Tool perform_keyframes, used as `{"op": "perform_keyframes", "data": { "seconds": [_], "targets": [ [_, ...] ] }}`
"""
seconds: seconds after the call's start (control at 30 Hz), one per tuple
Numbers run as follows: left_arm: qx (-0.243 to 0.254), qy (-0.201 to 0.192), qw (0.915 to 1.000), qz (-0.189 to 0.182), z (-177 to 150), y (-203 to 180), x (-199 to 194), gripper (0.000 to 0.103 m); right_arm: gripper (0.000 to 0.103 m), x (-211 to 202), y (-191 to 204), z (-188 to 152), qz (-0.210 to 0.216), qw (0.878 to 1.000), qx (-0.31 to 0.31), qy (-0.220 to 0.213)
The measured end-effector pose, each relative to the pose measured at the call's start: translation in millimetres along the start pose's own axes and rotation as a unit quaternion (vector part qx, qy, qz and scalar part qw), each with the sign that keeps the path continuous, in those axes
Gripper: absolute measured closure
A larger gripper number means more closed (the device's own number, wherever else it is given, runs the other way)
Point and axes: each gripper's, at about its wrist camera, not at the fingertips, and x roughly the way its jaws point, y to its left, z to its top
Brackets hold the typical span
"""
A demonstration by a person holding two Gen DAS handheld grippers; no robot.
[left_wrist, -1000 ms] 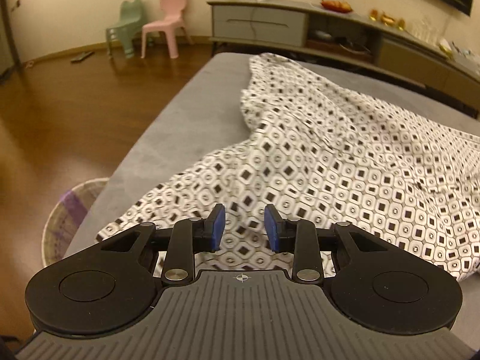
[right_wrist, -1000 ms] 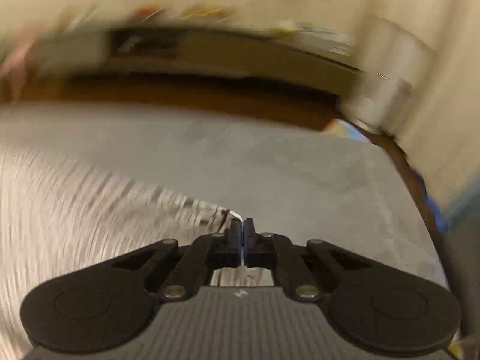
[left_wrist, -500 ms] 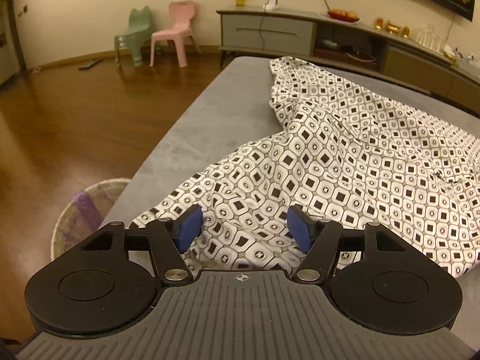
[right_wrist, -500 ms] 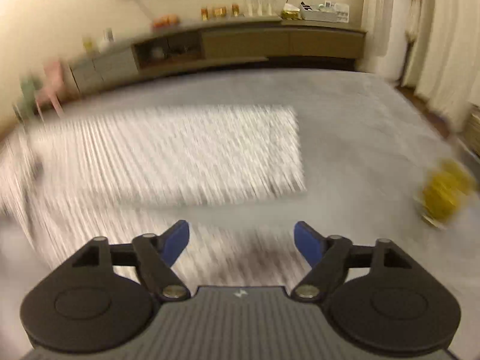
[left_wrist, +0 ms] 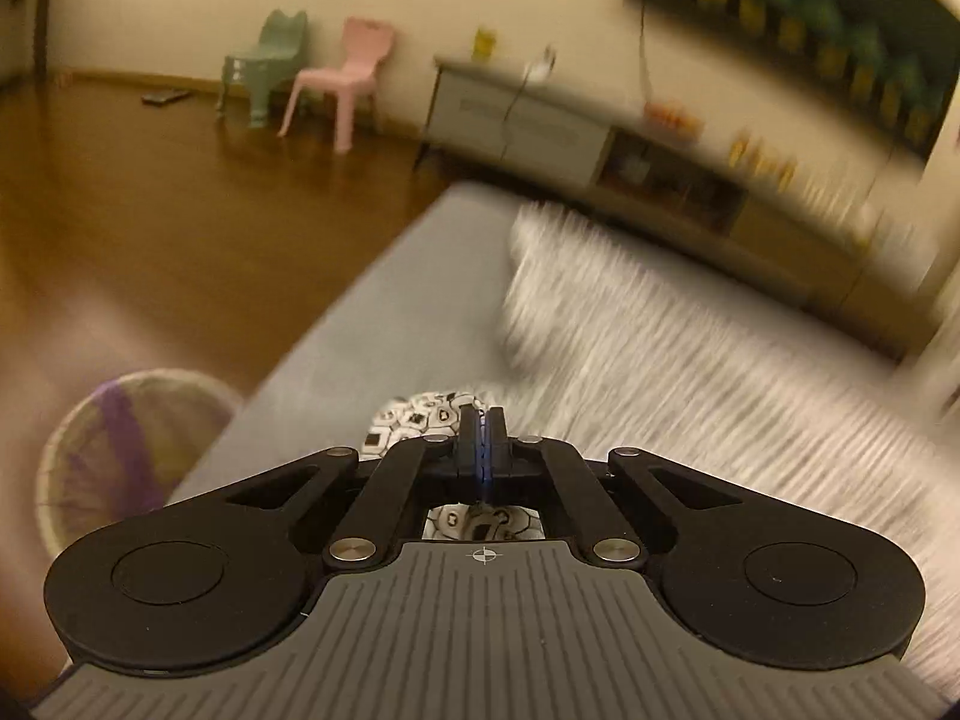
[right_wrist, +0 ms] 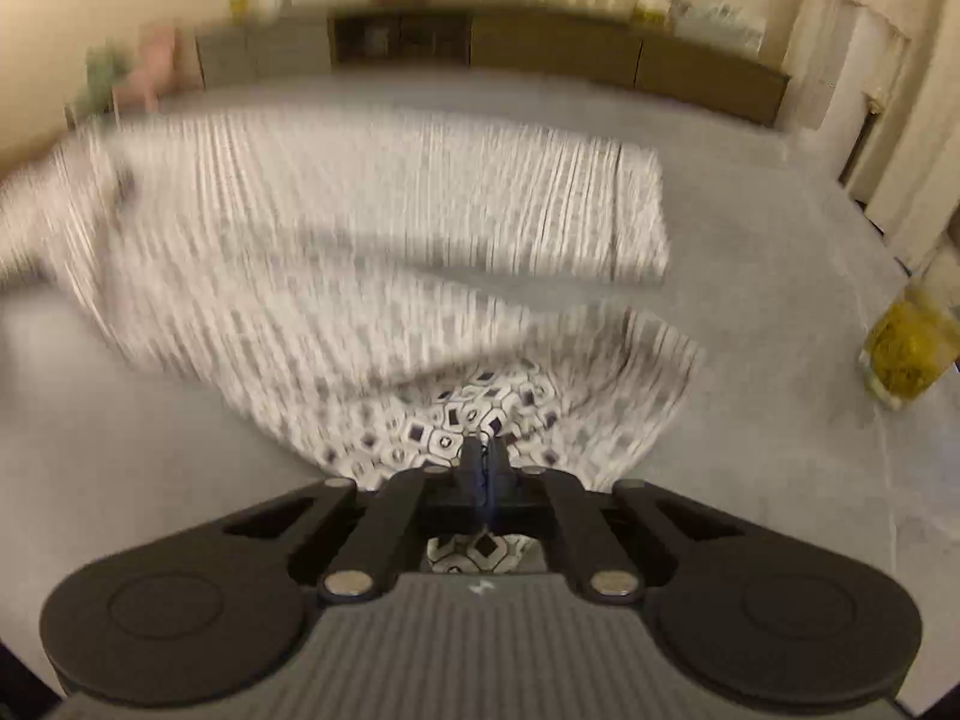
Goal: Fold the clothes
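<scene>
A white garment with a black square print (left_wrist: 660, 348) lies spread over the grey bed, blurred by motion in both views. My left gripper (left_wrist: 482, 420) is shut on a near edge of this patterned garment, and cloth shows under its fingers. In the right wrist view the same garment (right_wrist: 372, 222) stretches away to the left. My right gripper (right_wrist: 485, 450) is shut on another near edge of it, with printed fabric bunched just ahead of the fingertips.
The grey bed (right_wrist: 750, 432) reaches right, where a yellow object (right_wrist: 909, 354) sits near its edge. A woven basket (left_wrist: 120, 450) stands on the wooden floor left of the bed. Two small chairs (left_wrist: 336, 78) and a long sideboard (left_wrist: 540, 120) line the far wall.
Both grippers were open half a second ago and have now shut on the garment's near edges. Both views are blurred by fast motion.
</scene>
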Motion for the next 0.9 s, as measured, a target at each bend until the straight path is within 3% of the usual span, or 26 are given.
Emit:
{"op": "perform_keyframes", "data": {
  "seconds": [0.07, 0.13, 0.2, 0.33, 0.47, 0.57, 0.7, 0.8, 0.87, 0.9],
  "targets": [
    [-0.027, -0.027, 0.9987, -0.032, 30, -3, -22, 0.103, 0.102, -44, -20, 28, 0.031, 0.996, 0.052, -0.067],
    [-0.027, -0.038, 0.9986, -0.026, 58, -12, -34, 0.103, 0.102, -44, -28, 34, 0.018, 0.997, 0.046, -0.055],
    [0.011, -0.014, 0.9998, -0.003, 72, -24, -26, 0.103, 0.102, -35, -32, 35, -0.001, 0.999, 0.03, -0.026],
    [0.072, 0.08, 0.9933, 0.042, 38, -18, 9, 0.103, 0.102, -18, -41, 37, -0.038, 0.999, -0.002, 0.03],
    [0.06, 0.115, 0.9893, 0.067, -10, 21, 6, 0.103, 0.102, -11, -32, 8, -0.005, 0.997, -0.04, 0.072],
    [0.059, 0.13, 0.9867, 0.077, -35, 43, -2, 0.103, 0.102, -9, -26, -4, -0.022, 0.992, -0.076, 0.099],
    [0.087, 0.125, 0.9834, 0.1, -41, 48, -16, 0.103, 0.101, -1, -29, 1, -0.065, 0.985, -0.099, 0.123],
    [0.122, 0.104, 0.979, 0.126, -42, 40, -28, 0.099, 0.092, 2, -23, -3, -0.078, 0.978, -0.128, 0.144],
    [0.142, 0.081, 0.9757, 0.146, -41, 32, -41, 0.09, 0.074, -10, -18, -3, -0.087, 0.977, -0.135, 0.138],
    [0.145, 0.07, 0.9781, 0.131, -41, 26, -47, 0.085, 0.066, -18, -20, -1, -0.092, 0.98, -0.128, 0.122]
  ]
}}
